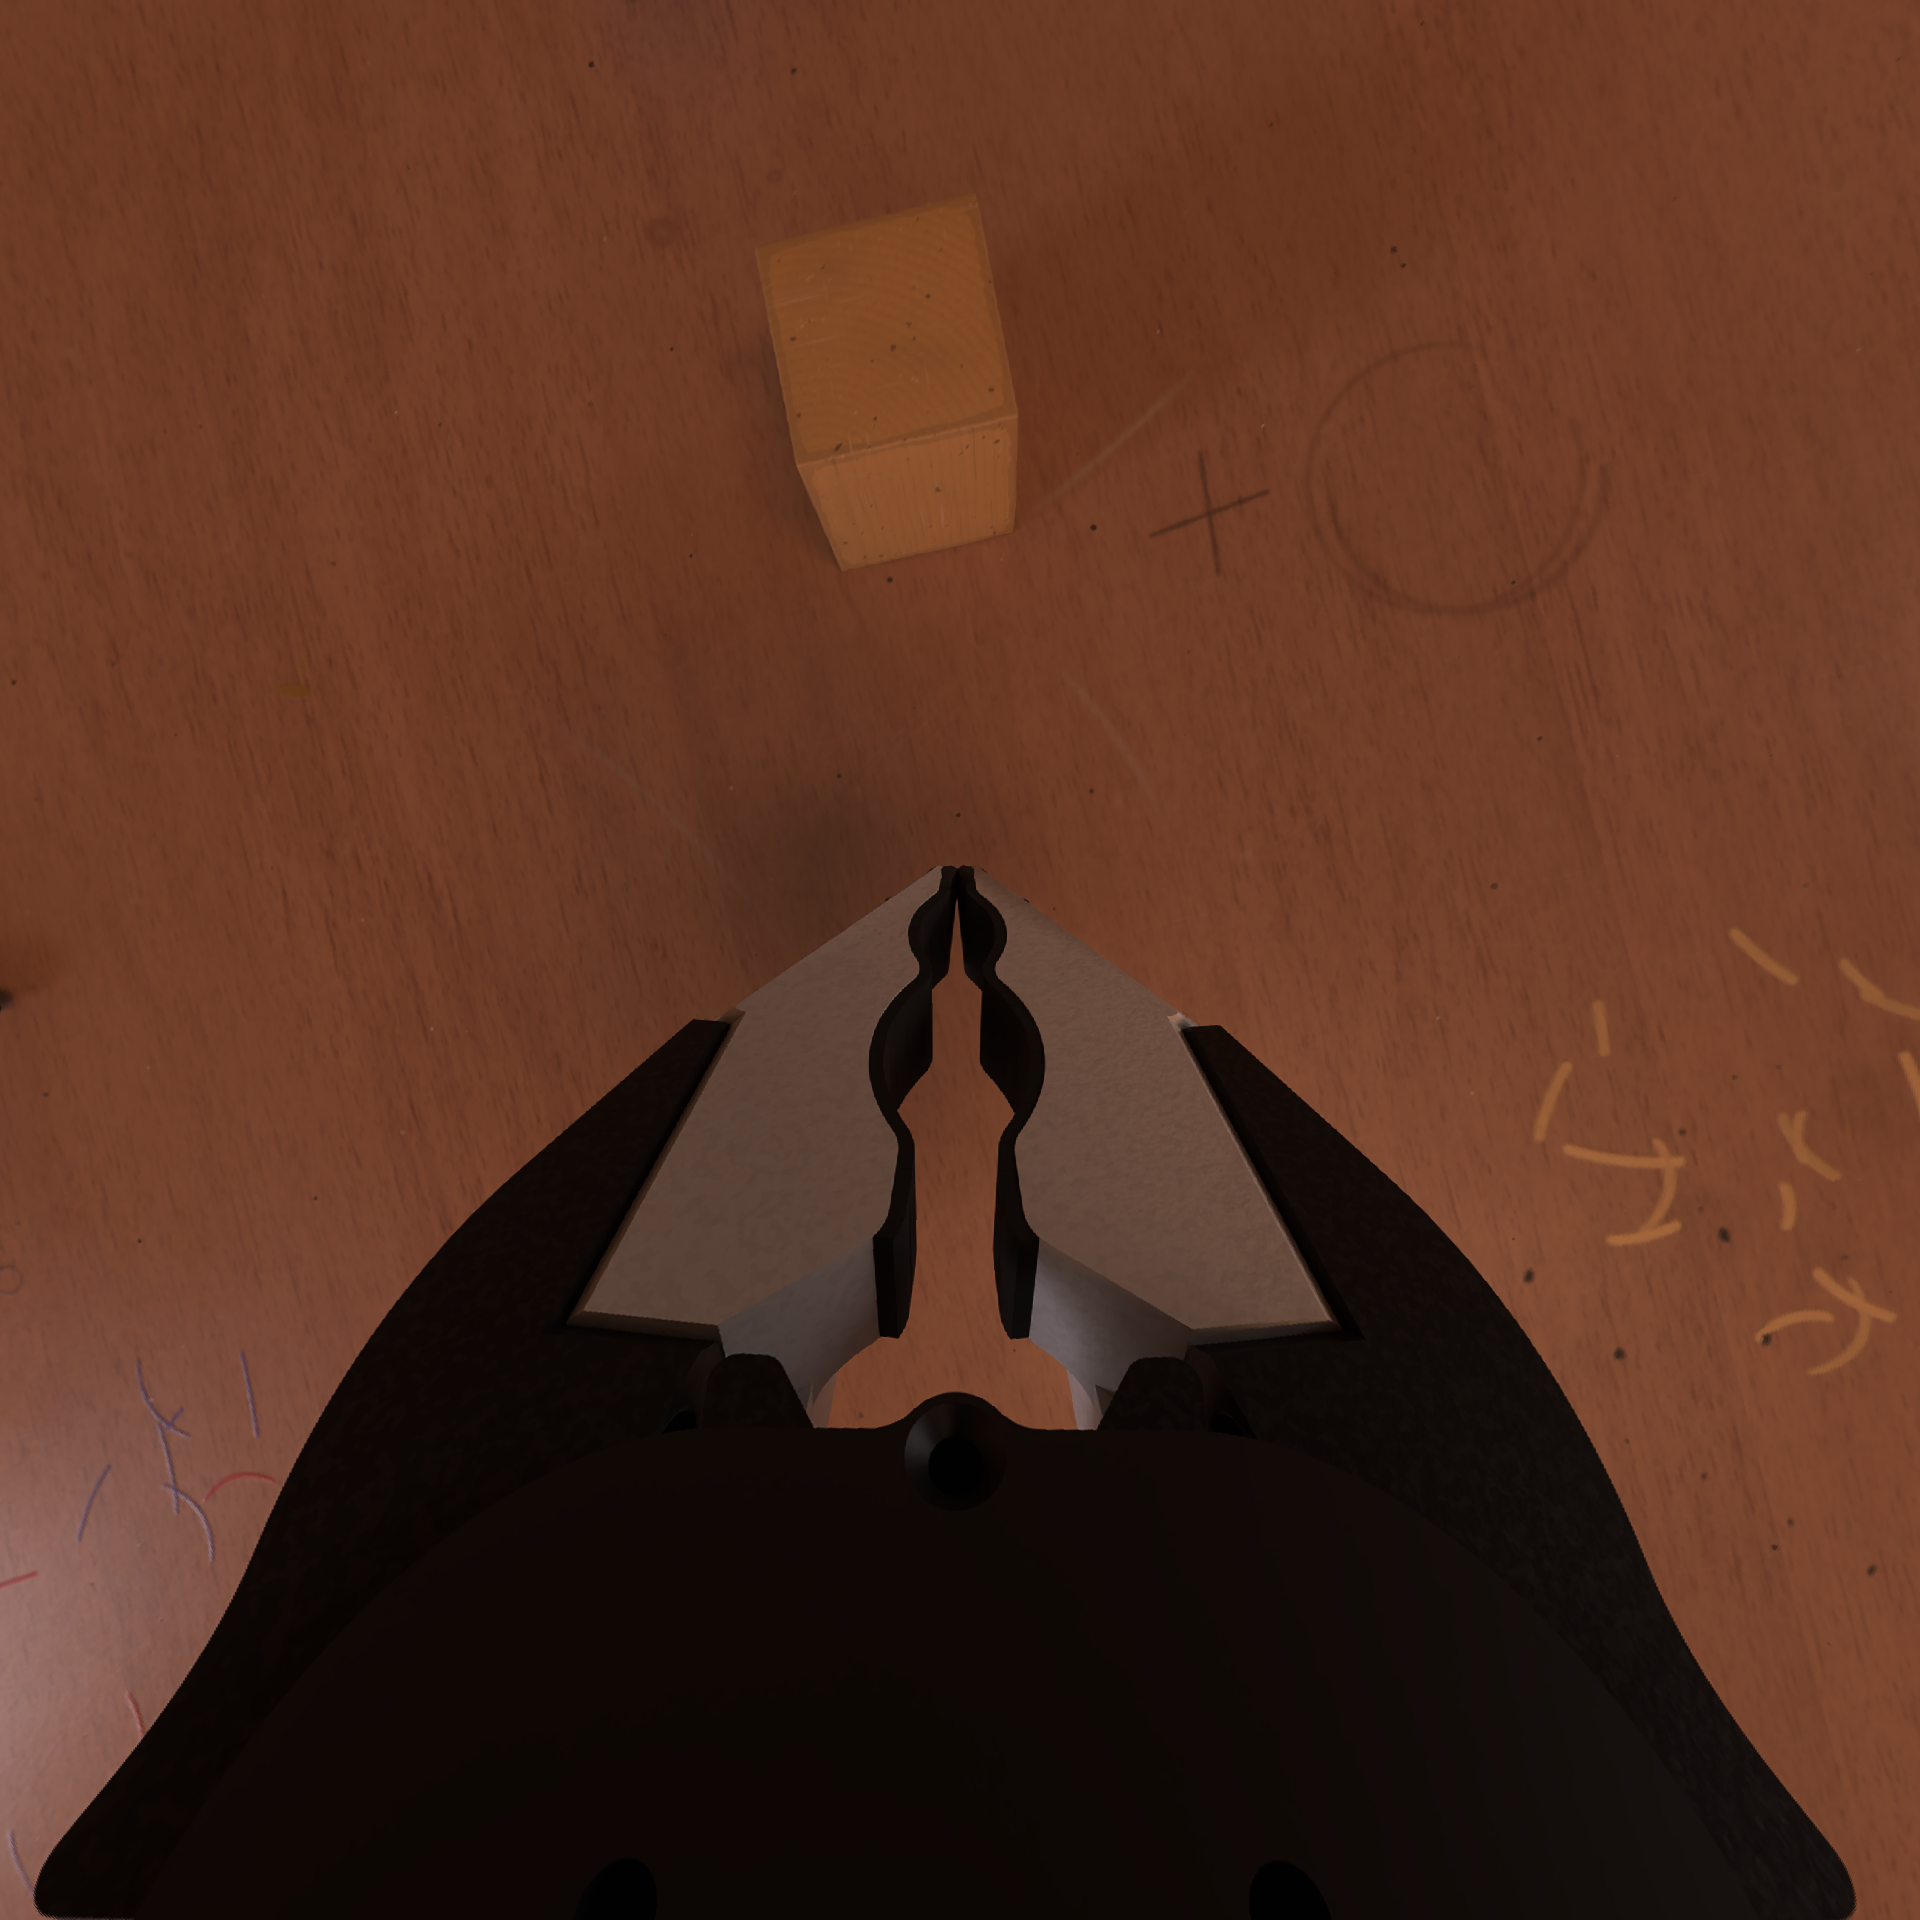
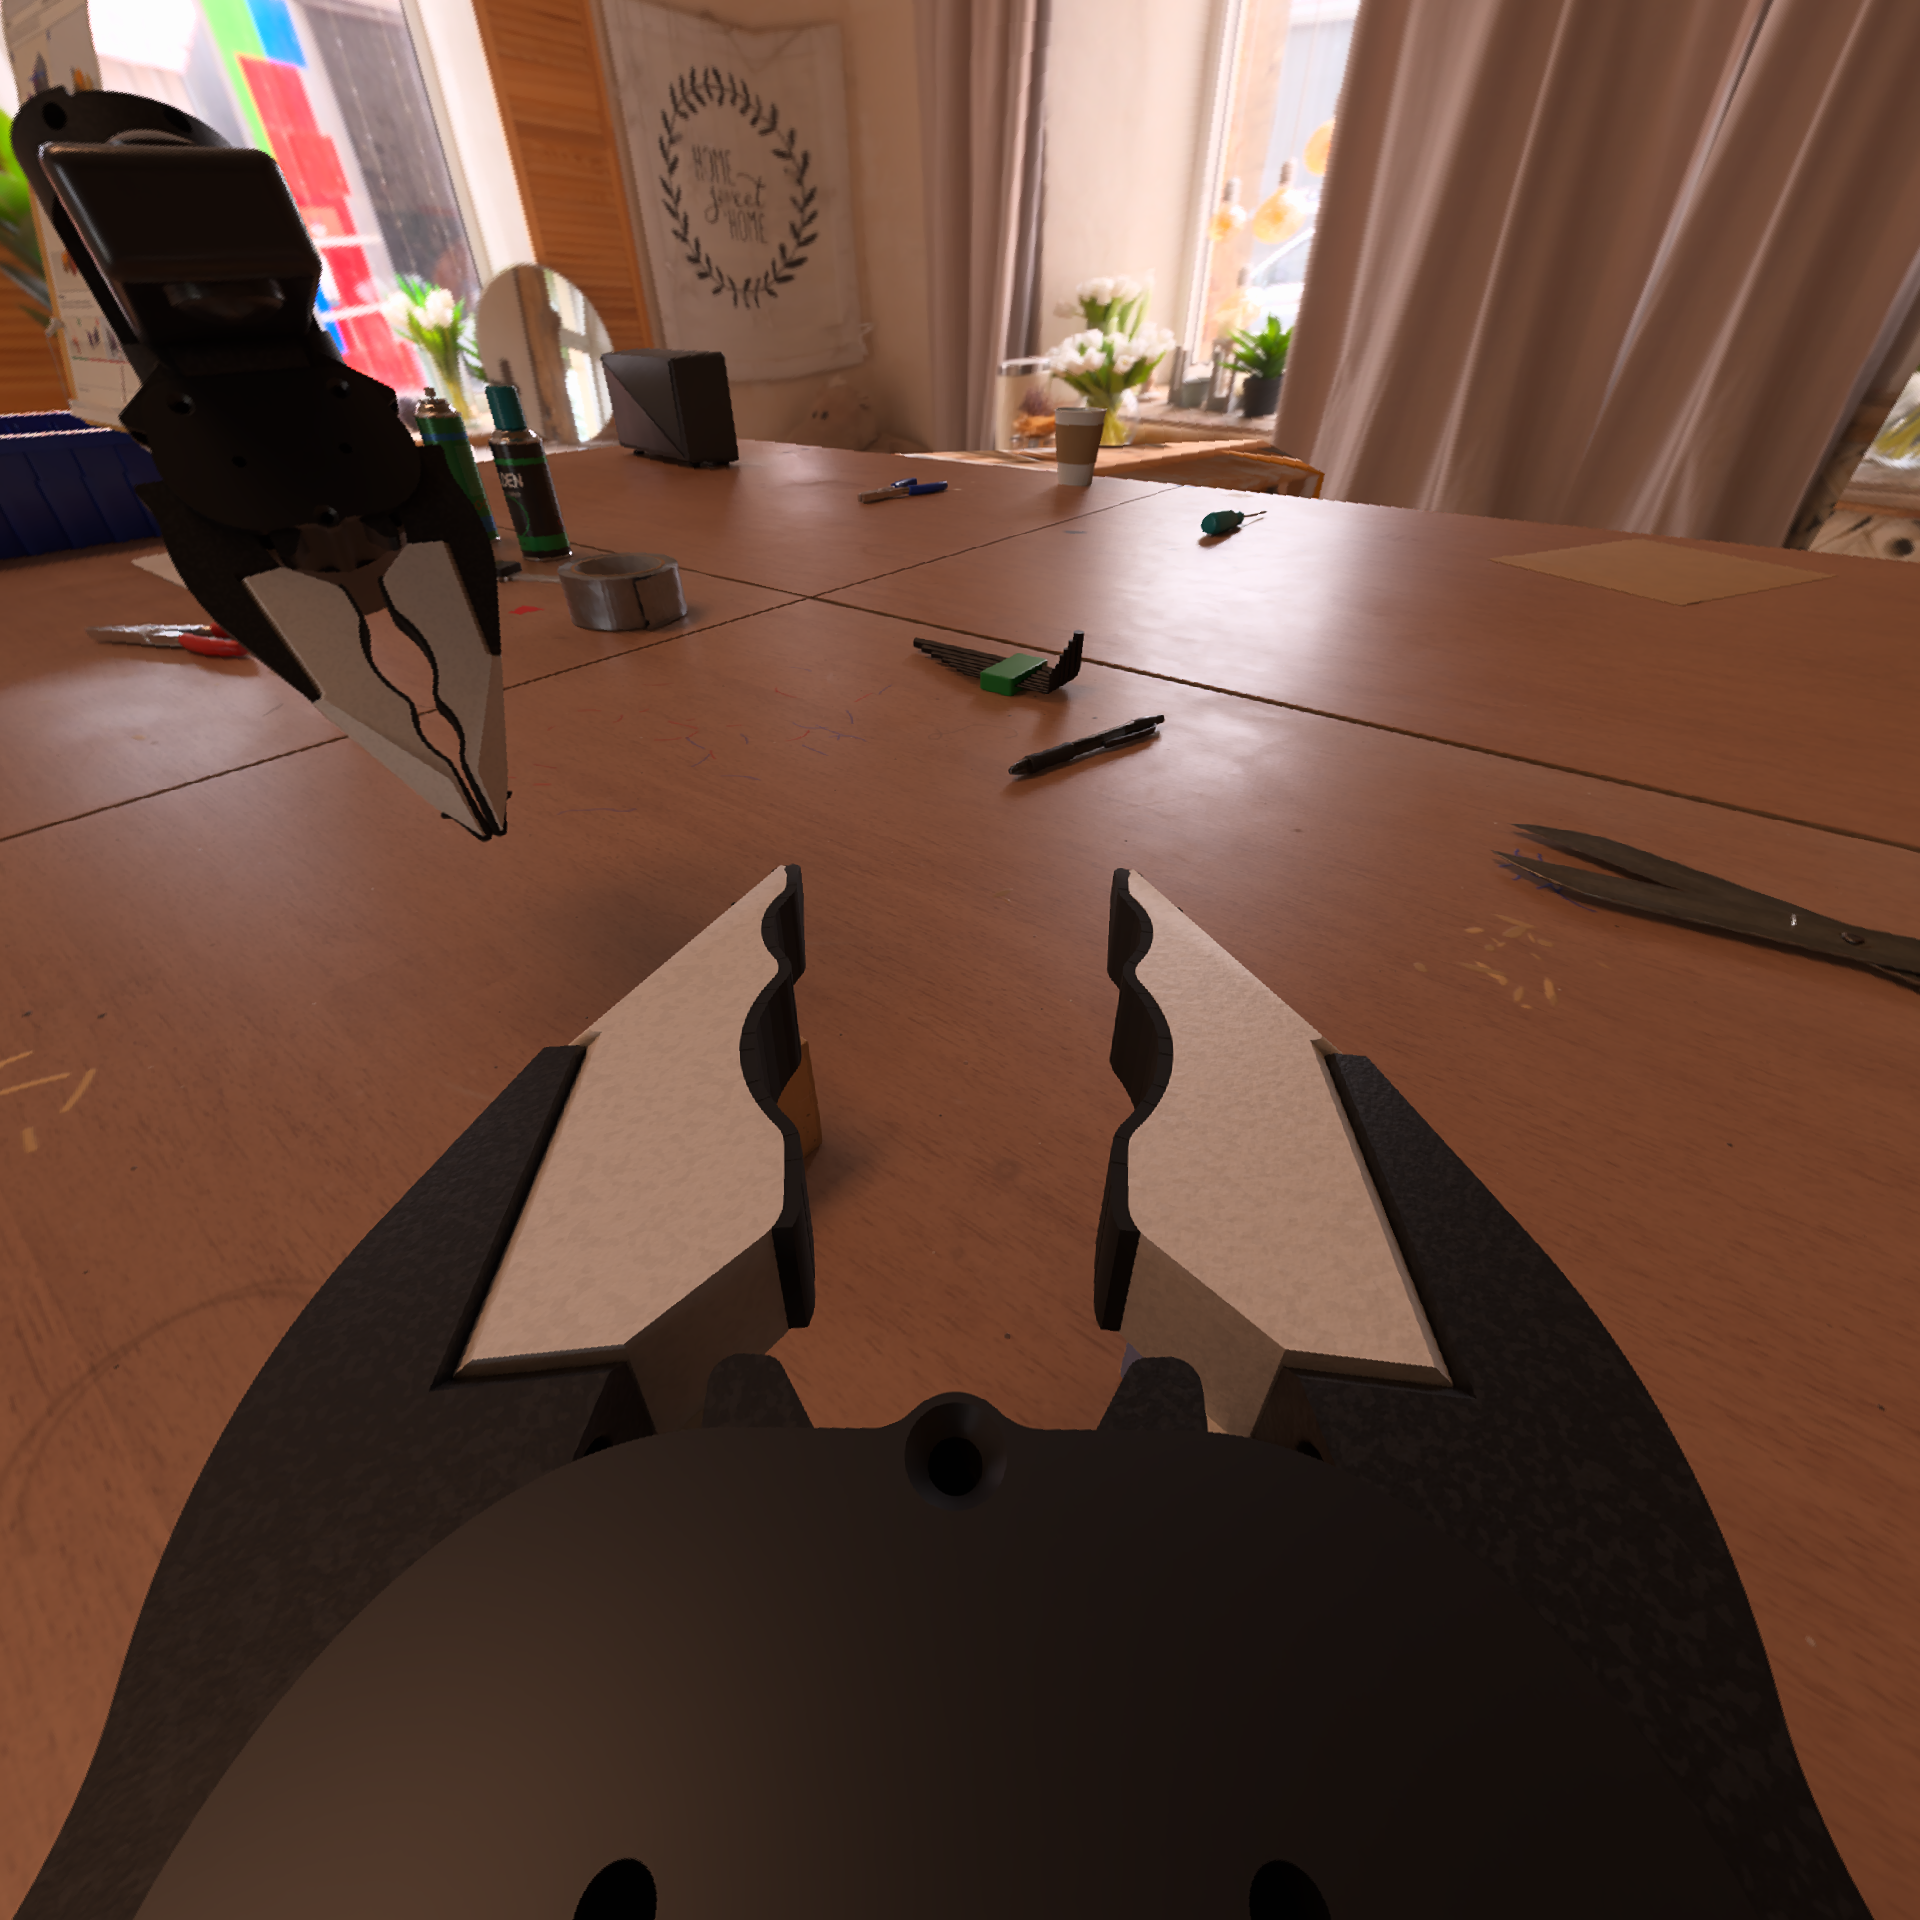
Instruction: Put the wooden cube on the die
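Left wrist view: the left gripper (image 1: 957, 871) hung above the table (image 1: 364, 623), its fingers pressed together on nothing. The wooden cube (image 1: 896, 379) sat flat on the table well ahead of the tips, beside a pencilled cross (image 1: 1208, 509) and circle (image 1: 1452, 478). No die appeared here.

Right wrist view: the right gripper (image 2: 956, 878) was low over the table, its fingers spread apart and empty. A sliver of the wooden cube (image 2: 803, 1110) showed behind its left-hand finger — outside the gap, not between the fingers. The left gripper (image 2: 486, 826) hovered farther off, tips together. The die could not be found here either.

Judgement: the grasp had not begun. The right gripper should shift sideways to centre the cube, close squarely on opposite faces, and the die must be located first.

Containers: a paper cup (image 2: 1076, 445) stood at the far edge — contents not visible.
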You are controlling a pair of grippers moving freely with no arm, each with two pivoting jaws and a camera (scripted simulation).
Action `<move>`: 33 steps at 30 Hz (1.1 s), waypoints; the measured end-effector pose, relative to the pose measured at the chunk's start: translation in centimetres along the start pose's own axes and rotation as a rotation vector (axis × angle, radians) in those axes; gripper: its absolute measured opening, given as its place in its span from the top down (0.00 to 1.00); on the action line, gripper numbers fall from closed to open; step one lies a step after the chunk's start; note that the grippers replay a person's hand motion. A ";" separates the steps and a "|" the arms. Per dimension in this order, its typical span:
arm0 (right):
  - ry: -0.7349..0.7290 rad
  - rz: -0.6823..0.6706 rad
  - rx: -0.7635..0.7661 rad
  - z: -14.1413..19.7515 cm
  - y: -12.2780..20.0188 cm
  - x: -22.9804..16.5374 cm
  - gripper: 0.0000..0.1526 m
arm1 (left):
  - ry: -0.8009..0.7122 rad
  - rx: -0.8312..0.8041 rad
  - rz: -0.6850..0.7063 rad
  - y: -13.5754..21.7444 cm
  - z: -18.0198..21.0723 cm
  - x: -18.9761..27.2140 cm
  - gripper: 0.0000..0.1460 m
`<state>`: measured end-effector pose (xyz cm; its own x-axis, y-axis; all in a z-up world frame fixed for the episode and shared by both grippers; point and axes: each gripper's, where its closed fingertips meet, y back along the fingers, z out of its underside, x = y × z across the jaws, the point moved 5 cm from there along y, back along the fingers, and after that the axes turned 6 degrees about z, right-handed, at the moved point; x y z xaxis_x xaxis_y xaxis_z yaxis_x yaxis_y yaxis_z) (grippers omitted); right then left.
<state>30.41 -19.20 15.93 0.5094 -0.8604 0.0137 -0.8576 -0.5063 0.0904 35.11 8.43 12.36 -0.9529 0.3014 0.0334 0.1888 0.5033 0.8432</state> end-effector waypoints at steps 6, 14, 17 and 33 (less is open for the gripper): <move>-0.020 0.055 0.019 -1.4 3.2 1.1 0.61 | -0.070 0.054 -0.041 -1.6 -4.8 0.9 1.00; -0.045 0.241 0.082 -1.5 8.4 4.4 0.62 | -0.046 0.198 -0.210 -3.4 -8.4 -0.8 1.00; -0.001 0.367 0.058 -0.9 9.7 5.8 0.62 | 0.003 0.247 -0.245 -2.1 -8.3 -1.3 1.00; -0.072 0.595 -0.329 5.1 13.3 11.7 0.43 | 0.057 0.035 -0.194 -9.4 -8.0 -1.0 0.41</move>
<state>24.65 -36.30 12.20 -0.0574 -0.9943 0.0897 -0.9182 0.0879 0.3862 32.42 -3.12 8.70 -0.9839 0.1501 -0.0970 0.0073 0.5759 0.8175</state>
